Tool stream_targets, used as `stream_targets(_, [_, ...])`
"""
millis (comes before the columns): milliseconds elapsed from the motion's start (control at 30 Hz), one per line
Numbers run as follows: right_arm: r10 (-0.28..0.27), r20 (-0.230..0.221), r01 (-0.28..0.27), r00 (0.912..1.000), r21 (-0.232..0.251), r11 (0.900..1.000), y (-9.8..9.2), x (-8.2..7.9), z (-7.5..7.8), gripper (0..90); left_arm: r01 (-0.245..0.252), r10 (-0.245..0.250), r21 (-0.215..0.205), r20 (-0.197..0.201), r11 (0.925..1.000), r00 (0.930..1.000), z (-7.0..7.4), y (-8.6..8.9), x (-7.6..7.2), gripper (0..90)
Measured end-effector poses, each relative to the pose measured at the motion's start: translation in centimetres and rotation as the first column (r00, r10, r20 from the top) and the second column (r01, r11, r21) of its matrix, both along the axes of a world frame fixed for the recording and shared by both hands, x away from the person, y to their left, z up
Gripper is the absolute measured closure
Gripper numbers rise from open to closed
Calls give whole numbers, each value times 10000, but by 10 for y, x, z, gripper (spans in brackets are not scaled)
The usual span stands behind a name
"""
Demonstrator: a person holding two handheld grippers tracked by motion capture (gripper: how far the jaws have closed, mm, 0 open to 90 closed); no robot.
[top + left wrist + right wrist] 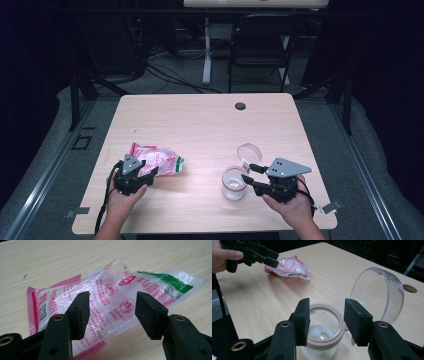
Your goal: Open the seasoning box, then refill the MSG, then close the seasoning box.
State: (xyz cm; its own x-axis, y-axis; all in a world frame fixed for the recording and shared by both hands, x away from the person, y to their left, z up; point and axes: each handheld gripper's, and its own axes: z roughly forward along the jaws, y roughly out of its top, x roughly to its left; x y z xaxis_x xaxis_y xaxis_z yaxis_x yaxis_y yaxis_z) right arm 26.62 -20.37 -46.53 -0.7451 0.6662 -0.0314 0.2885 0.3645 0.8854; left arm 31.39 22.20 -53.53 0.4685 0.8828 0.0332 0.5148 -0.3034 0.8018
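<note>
A crumpled clear plastic bag (159,160) with pink and green print lies on the left part of the wooden table (200,125). My left gripper (149,167) hovers at the bag's near edge, open. In the left gripper view the bag (112,292) lies beyond and below the gap between the pads (81,312), which do not press on it. A small glass jar (233,184) with a beige rim stands at the right, its clear hinged lid (249,151) flipped open. My right gripper (329,320) is open just in front of the jar (324,327), with the lid (377,293) behind.
A round cable hole (240,106) sits near the table's far edge. A black chair (260,45) and a white desk leg (206,50) stand beyond the table. In the right gripper view the left gripper (270,258) and the bag (289,268) show farther off.
</note>
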Motion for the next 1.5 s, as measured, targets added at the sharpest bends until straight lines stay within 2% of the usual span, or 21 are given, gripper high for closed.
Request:
stream_targets(67, [-26, -37, 26, 10000, 42, 10000, 0, 1, -1, 562, 11, -11, 17, -46, 10000, 10000, -1, -1, 1, 450])
stream_targets(267, [49, -104, -49, 9999, 43, 10000, 1, 3, -1, 562, 127, -127, 507, -5, 9986, 9999, -1, -7, -1, 424])
stream_targets(767, [-76, -32, 76, 10000, 157, 9998, -2, 0, 2, 560, 296, -306, 861, 99, 9958, 9995, -3, -18, 2, 373])
stream_targets(933, [-13, -67, 14, 10000, 120, 9999, 0, -1, 0, 557, 617, -650, 888, 355, 9941, 9972, 0, -24, -3, 353])
stream_targets(1167, [16, -24, -16, 10000, 137, 9999, 2, -1, 1, 553, 1042, -1093, 1135, 396, 9881, 9932, 0, -33, -9, 306])
stream_targets(1300, [14, -67, -13, 10000, 87, 10000, 1, -2, 0, 551, 1334, -1396, 1538, 305, 9791, 9897, -4, -40, -10, 298])
stream_targets(1500, [38, -60, -37, 10000, 78, 10000, 2, -2, 0, 548, 1505, -1568, 1825, 206, 9716, 9874, -8, -46, -7, 280])
